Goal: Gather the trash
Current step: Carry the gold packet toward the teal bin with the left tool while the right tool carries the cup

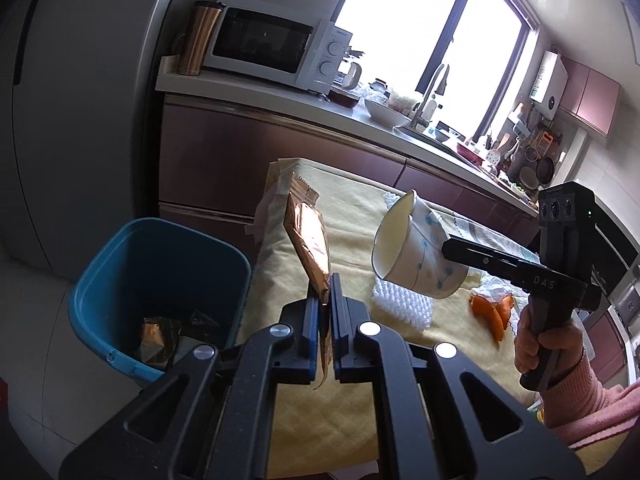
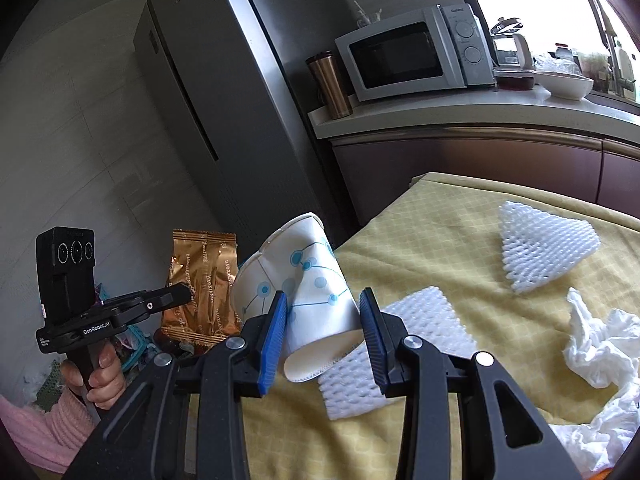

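Two claws, left claw (image 1: 330, 292) pinching one bronze foil wrapper (image 1: 308, 248) held beside the blue bin (image 1: 160, 280), right claw (image 2: 324, 320) clamped on one dented white paper cup (image 2: 308, 292) with blue dots above the yellow tabletop (image 2: 460, 240), two white foam nets (image 2: 540, 252), crumpled tissue (image 2: 600, 340).

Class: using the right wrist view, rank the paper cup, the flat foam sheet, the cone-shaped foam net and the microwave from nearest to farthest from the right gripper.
1. paper cup: between the right gripper's fingers.
2. flat foam sheet: beneath, on the table.
3. cone-shaped foam net: farther right.
4. microwave: back counter.
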{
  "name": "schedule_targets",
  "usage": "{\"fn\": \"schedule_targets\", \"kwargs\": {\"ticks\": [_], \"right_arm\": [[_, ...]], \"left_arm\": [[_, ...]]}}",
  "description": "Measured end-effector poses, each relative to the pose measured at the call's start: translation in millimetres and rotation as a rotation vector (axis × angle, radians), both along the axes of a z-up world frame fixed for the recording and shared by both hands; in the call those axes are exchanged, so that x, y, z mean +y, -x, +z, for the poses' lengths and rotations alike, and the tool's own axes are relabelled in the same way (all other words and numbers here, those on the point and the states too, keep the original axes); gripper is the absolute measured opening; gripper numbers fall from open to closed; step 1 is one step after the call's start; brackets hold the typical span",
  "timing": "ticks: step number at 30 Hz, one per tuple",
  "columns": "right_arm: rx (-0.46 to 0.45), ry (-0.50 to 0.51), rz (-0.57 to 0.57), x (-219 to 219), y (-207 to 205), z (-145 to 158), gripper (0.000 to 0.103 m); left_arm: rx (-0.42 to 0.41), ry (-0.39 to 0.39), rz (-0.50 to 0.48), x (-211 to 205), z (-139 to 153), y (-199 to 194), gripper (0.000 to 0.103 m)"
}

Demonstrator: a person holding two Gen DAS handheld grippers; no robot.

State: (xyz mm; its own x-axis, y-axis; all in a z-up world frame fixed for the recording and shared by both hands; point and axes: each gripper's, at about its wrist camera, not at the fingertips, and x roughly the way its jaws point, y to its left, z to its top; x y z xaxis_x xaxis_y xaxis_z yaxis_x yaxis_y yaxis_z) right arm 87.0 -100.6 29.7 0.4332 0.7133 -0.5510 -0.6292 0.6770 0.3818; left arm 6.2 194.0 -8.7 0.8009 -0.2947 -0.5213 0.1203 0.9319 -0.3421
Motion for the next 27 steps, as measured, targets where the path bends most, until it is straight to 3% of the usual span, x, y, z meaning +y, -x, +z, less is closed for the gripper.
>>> {"fn": "schedule_targets", "kwargs": {"ticks": [11,27], "right_arm": [[0.018,-0.002,0.07,52.0,1.0,-6.1,0.035],[0.023,0.035,0.129,108.4,-1.2,-10.3,0.035]], "left_arm": [[0.0,-0.059,0.096,28.5,8.4,4.3,0.006],[0.049,-0.101,0.199,59.0,-6.3,-4.8,0.006]]}}
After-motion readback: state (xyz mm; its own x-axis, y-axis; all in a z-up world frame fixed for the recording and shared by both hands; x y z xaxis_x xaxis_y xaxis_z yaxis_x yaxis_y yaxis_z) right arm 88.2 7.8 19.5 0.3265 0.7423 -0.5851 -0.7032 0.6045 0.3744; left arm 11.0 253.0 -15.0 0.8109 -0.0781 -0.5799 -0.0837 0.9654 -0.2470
